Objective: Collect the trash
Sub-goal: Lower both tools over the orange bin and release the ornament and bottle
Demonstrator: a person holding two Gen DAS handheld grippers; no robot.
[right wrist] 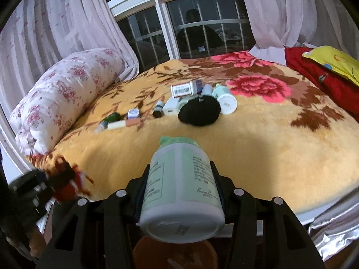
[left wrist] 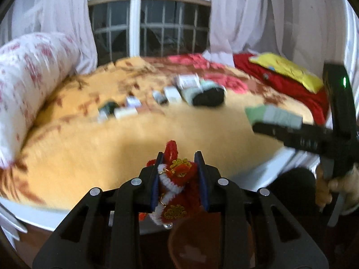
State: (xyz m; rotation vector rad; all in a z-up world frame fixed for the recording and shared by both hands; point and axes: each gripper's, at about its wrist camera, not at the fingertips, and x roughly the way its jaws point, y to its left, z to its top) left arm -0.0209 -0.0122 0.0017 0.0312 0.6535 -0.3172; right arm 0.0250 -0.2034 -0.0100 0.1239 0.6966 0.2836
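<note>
Both jaws are closed on trash at the near edge of the yellow floral blanket (right wrist: 258, 148): right gripper (right wrist: 179, 179) clamps a pale green bottle (right wrist: 182, 186), its small print unreadable; left gripper (left wrist: 179, 179) pinches a red-and-white tinsel ornament (left wrist: 177, 186); a brown bin (right wrist: 175, 255) sits below them

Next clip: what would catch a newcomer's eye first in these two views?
Both grippers are loaded. The left gripper is clamped on a red-and-white pipe-cleaner ornament with gold charms, and the right gripper grips a pale green bottle, base toward the camera. Beyond them, on the orange floral blanket, lies a cluster of small bottles and boxes around a black cloth lump.
</note>
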